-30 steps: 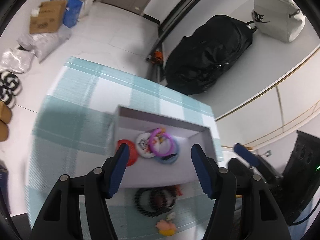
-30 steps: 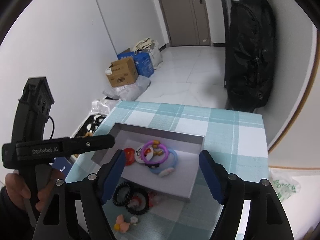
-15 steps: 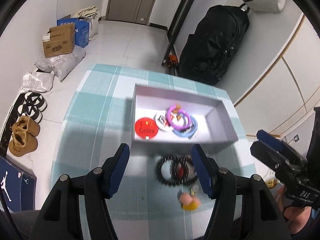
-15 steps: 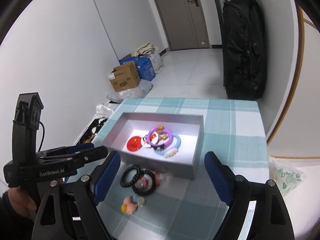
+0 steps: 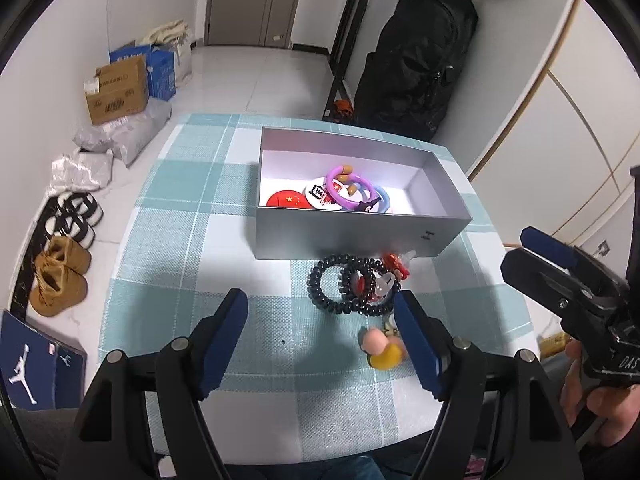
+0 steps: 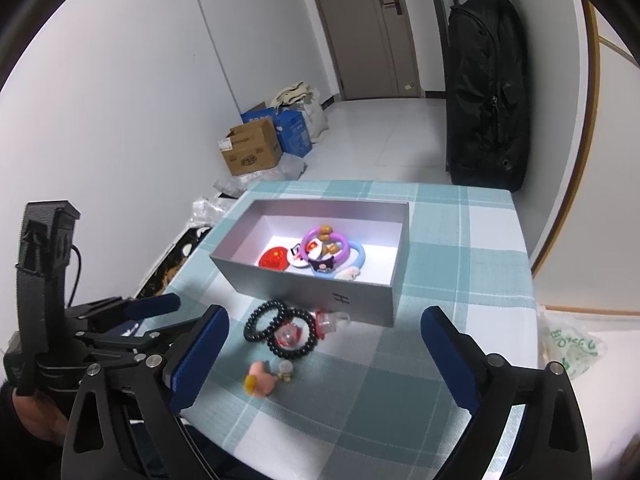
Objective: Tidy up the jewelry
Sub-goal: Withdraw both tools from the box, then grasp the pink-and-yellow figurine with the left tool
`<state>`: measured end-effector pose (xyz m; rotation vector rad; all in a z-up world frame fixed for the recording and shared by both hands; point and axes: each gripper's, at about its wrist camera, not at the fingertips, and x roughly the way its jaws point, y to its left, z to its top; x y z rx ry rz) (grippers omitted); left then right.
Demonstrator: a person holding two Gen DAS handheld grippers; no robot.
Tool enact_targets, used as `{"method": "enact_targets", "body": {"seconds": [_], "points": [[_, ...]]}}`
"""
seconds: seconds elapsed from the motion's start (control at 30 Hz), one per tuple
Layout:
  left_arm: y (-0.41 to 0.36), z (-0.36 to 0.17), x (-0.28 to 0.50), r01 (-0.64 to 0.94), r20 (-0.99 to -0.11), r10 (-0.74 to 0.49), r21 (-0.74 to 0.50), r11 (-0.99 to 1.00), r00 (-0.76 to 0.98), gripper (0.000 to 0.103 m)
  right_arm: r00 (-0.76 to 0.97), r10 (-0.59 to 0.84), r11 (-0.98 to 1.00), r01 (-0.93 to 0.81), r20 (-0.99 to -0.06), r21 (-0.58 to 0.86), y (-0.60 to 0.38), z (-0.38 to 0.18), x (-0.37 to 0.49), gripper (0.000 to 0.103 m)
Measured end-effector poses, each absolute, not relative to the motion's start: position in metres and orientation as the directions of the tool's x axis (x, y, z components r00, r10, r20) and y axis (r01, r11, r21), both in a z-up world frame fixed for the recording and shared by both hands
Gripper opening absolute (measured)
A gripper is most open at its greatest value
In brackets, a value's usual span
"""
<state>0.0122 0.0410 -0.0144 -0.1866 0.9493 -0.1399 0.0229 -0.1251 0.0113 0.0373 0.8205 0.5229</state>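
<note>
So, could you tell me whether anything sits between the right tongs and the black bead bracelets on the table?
Nothing visible does. The right tongs, whose jaws have just been opening, are empty, and the black bead bracelets lie in the open on the checked tablecloth, with the grey box beyond them.

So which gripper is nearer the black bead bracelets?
Left. The left gripper hangs open just short of the bracelets, one finger beside them. The right gripper, also open, sits farther back.

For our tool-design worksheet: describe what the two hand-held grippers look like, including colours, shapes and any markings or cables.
Both are black, angular frames with silver screws and two long fingers faced with blue pads. The left gripper shows white lettering and a black cable in the right view. The right gripper shows partial white letters on its body in the left view.
</note>
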Motion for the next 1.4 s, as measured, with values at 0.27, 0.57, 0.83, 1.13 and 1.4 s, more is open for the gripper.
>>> {"method": "enact_targets", "body": {"seconds": [0.27,0.57,0.83,1.13,1.4], "points": [[0.024,-0.017,0.001,0.09,-0.793,-0.19,-0.169,0.981,0.579,0.072,0.555,0.419,0.89,-0.406,-0.718,0.206,-0.128,0.003,0.018,0.103],[0.014,-0.029,-0.003,0.12,-0.815,-0.204,-0.165,0.979,0.543,0.073,0.538,0.377,0.909,-0.372,-0.753,0.19,-0.135,-0.004,0.015,0.103],[0.009,-0.038,-0.002,0.162,-0.826,-0.259,-0.205,0.965,0.5,0.072,0.535,0.363,0.919,-0.339,-0.763,0.199,-0.142,-0.005,0.017,0.103],[0.001,-0.048,0.004,0.17,-0.84,-0.268,-0.211,0.963,0.472,0.06,0.528,0.356,0.927,-0.301,-0.771,0.222,-0.152,-0.007,0.021,0.103],[-0.008,-0.054,0.003,0.212,-0.851,-0.284,-0.209,0.955,0.442,0.029,0.525,0.358,0.929,-0.285,-0.772,0.237,-0.156,-0.007,0.022,0.103]]}}
